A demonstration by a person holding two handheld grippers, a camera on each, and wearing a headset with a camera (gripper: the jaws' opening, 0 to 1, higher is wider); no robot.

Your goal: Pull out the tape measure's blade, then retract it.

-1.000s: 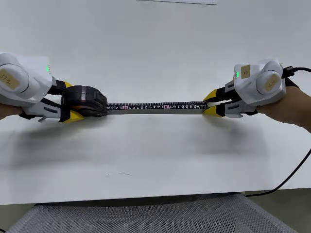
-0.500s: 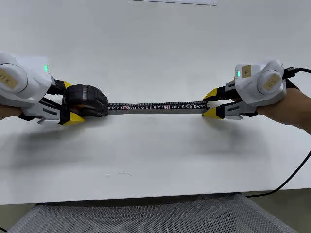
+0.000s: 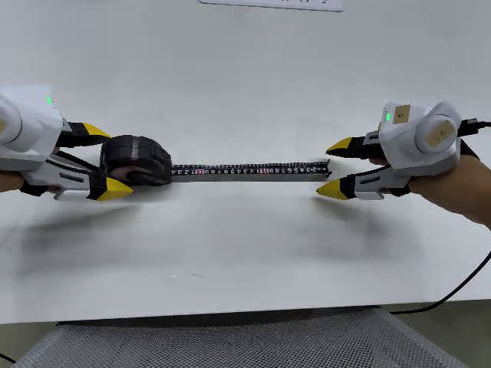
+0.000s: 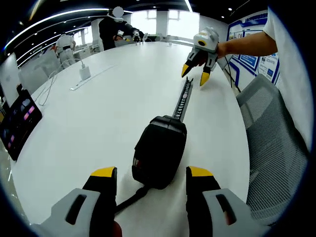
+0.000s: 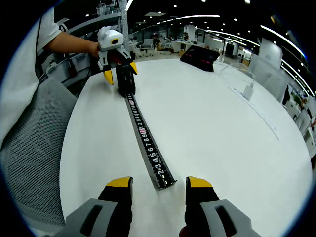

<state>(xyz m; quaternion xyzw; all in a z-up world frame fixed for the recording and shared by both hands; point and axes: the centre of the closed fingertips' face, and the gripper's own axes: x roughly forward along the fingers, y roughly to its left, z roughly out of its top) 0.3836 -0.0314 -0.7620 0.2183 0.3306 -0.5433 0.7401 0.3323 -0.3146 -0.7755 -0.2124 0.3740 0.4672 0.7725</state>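
Two grippers, left (image 3: 106, 159) and right (image 3: 334, 168), both with jaws spread wide, gripping nothing. One black tape measure (image 3: 136, 159) sits on the white table (image 3: 245, 77) between my left jaws. Its single blade (image 3: 245, 168) lies extended to my right tips, white numerals 2–9 legible near the end.

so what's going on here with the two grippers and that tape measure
A person holds a gripper in each hand at a white table. The left gripper straddles the black tape measure case with its jaws open, not clamping it. The blade lies pulled out flat along the table, its tip just in front of the right gripper, whose jaws are open too. So the blade is out, neither gripper grips anything, and retracting is not yet done.
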